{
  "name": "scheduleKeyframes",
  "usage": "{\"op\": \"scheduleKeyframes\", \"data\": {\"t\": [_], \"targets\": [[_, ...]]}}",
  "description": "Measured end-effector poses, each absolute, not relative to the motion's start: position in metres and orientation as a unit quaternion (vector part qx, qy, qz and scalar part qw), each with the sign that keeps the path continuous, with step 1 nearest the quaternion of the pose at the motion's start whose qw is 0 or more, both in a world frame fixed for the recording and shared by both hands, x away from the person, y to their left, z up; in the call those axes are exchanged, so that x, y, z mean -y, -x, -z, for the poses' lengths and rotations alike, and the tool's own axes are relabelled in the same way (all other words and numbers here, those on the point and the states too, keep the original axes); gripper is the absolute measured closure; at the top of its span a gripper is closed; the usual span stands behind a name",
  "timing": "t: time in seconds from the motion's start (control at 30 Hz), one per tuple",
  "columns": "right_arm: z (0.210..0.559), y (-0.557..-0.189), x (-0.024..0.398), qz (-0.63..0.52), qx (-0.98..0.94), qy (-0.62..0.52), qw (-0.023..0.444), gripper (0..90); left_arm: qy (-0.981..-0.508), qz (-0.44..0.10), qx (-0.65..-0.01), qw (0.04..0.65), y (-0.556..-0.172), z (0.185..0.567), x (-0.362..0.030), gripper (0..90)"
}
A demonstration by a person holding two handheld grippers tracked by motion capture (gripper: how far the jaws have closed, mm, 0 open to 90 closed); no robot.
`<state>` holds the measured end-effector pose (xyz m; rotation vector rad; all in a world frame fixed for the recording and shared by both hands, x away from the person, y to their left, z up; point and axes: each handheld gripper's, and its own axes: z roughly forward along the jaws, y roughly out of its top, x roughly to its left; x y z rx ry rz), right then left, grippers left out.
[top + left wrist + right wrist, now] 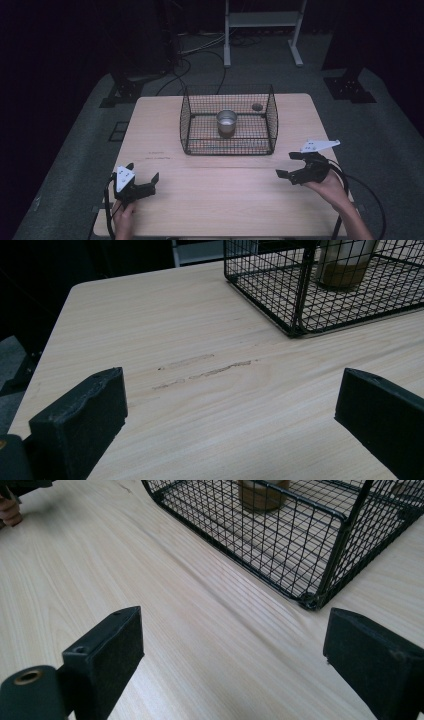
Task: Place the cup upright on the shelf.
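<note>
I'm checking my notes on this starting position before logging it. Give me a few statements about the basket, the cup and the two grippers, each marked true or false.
1. The metal cup stands upright inside the wire basket. True.
2. The left gripper is shut on the cup. False: its jaws stand open over bare table, apart from the basket.
3. The right gripper holds nothing. True: its jaws are open and empty.
4. The basket lies tipped on its side. False: it sits flat on the table, open at the top.
5. Both grippers are on the near side of the basket. True.
</note>
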<state>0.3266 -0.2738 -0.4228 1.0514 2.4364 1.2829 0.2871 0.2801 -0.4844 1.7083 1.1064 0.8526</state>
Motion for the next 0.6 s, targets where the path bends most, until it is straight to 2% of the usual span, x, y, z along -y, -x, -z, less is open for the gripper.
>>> {"op": "scheduleKeyframes", "data": {"t": [0.6], "targets": [[0.440,-0.303,0.288,-0.451,-0.800,-0.380,0.107,8.5,-0.691,-0.345,-0.450,0.448,-0.288,0.484,-0.280,0.0]]}}
